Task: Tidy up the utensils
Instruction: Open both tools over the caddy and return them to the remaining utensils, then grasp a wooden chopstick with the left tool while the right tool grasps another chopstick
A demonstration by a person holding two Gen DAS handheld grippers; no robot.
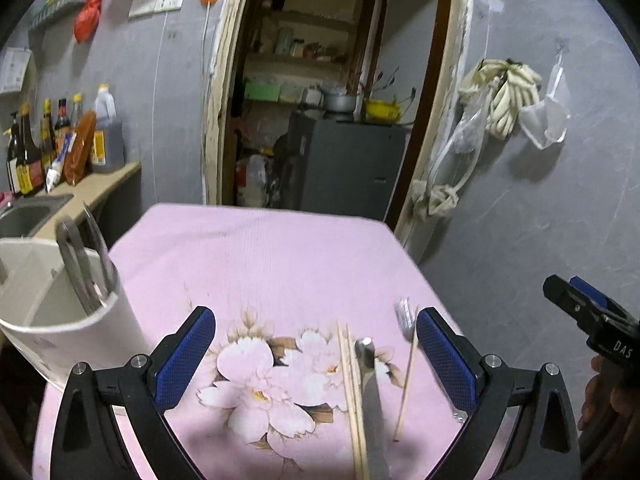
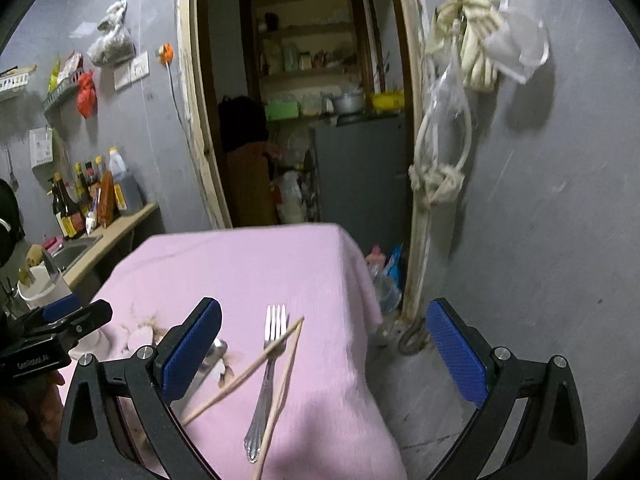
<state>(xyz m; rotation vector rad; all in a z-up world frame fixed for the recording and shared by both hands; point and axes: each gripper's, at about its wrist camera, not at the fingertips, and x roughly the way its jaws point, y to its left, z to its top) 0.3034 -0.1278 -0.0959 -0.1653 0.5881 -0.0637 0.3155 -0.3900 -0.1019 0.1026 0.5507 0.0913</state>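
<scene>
Pink tablecloth [image 1: 256, 264] beneath both wide-spread grippers [image 1: 316, 356] [image 2: 324, 344]

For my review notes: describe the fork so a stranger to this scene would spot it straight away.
Start at the pink tablecloth and go to its right edge near the doorway. The fork lies there, tines pointing away from the camera, with two chopsticks crossing over it. It is the only shiny, pronged piece.

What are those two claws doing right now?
Left gripper: open, holding nothing.
Right gripper: open, holding nothing.
</scene>
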